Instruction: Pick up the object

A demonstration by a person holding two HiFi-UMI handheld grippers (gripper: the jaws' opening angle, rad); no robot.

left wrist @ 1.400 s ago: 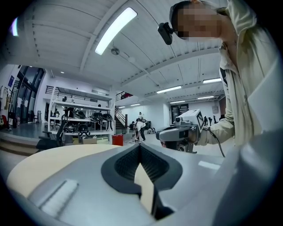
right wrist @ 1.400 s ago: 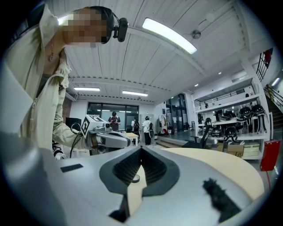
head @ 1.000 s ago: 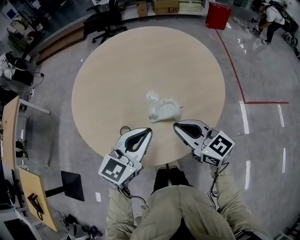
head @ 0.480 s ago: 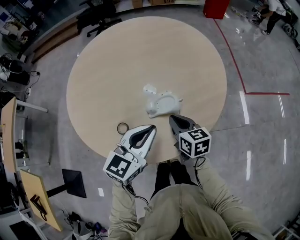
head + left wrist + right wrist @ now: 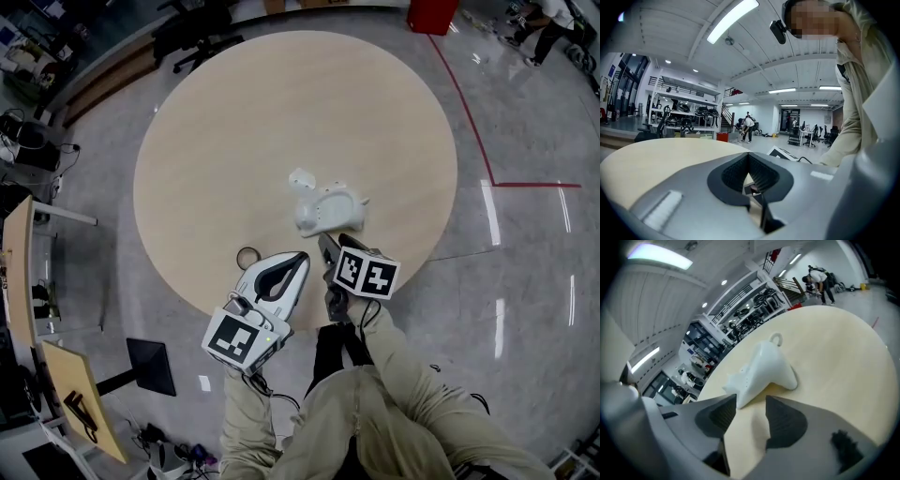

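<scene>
The white plastic object [image 5: 323, 207] lies on its side near the middle of the round wooden table [image 5: 234, 131]. My right gripper [image 5: 325, 246] sits low, just short of the object's near end. In the right gripper view the object [image 5: 764, 365] lies just ahead of the right gripper [image 5: 751, 399]. Its jaws have just been opening and stand apart with nothing between them. My left gripper [image 5: 296, 258] hovers at the table's near edge, to the left of the right one. In its own view the left gripper [image 5: 749, 158] has its pads together and holds nothing.
A small dark ring [image 5: 247, 256] lies on the table left of the left gripper. The person's legs [image 5: 356, 412] are at the table's near edge. A red bin [image 5: 433, 11] and office chairs [image 5: 192, 33] stand on the floor beyond the table.
The right gripper has swung in from the right towards the white object, sunk lower and rolled so that its marker cube faces up. The left gripper has hardly moved.
</scene>
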